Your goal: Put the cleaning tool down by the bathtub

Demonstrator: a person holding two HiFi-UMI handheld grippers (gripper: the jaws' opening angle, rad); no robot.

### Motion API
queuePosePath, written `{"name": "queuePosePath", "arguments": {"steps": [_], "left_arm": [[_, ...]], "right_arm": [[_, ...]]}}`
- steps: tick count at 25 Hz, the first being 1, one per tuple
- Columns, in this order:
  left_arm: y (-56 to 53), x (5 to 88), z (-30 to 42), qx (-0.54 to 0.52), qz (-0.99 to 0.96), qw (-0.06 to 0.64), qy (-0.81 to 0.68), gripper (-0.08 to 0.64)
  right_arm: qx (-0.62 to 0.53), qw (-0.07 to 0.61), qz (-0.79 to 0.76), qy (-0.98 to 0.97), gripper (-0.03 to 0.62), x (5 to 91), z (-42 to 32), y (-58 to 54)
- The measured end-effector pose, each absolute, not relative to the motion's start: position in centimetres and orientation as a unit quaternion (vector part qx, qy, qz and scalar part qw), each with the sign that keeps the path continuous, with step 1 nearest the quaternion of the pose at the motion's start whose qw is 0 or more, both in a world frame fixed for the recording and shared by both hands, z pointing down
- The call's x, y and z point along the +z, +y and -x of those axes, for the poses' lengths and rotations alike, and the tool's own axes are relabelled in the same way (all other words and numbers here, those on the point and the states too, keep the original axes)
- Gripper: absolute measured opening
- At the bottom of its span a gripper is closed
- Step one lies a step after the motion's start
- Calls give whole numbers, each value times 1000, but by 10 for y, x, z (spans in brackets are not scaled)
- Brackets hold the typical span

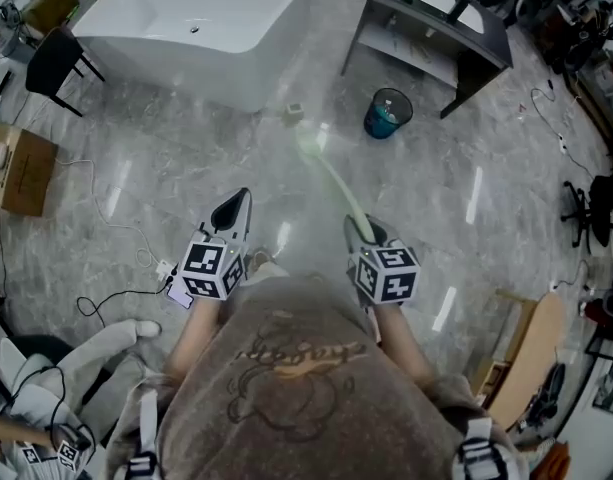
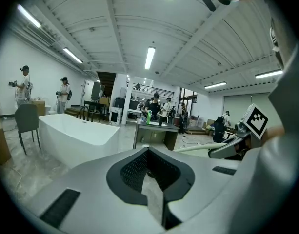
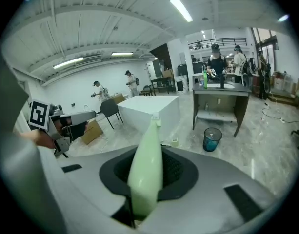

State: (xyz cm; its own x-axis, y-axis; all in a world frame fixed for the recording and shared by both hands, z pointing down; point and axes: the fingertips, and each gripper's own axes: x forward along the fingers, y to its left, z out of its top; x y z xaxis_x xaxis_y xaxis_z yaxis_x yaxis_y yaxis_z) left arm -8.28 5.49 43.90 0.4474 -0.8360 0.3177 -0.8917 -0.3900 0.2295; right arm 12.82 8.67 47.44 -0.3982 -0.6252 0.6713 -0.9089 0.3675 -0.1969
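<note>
A pale green long-handled cleaning tool [image 1: 333,180] sticks forward out of my right gripper [image 1: 362,232], held above the grey floor. In the right gripper view the jaws grip the tool's handle [image 3: 146,172], and its tip points at the white bathtub [image 3: 154,108]. The bathtub [image 1: 196,28] stands at the far left of the head view, well ahead of both grippers. My left gripper [image 1: 232,214] hangs level with the right one, shut and with nothing in it. The left gripper view has the tub [image 2: 76,135] at its left and the right gripper with the tool at its right.
A blue waste bin [image 1: 388,114] stands right of the tub, before a dark table [image 1: 436,30]. A small object [image 1: 294,111] lies on the floor near the tub's corner. A black chair [image 1: 52,63], a cardboard box [image 1: 21,170] and cables are at left. People stand far back.
</note>
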Motion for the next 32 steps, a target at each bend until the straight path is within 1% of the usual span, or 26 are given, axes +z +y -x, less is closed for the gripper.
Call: {"name": "queuePosePath", "arguments": {"steps": [8,18,32], "left_arm": [[41,445,82,82,-847,173,-496,5],[42,447,80,89,-852,181,-482,6],[14,450,78,92,-857,174,-477,6]], "right_arm": [[268,228,-506,-787,75,471,-129,74],[279,236,-520,-772,77,475,-128,81],[281,226,-527,-770,77,482,-130,54]]}}
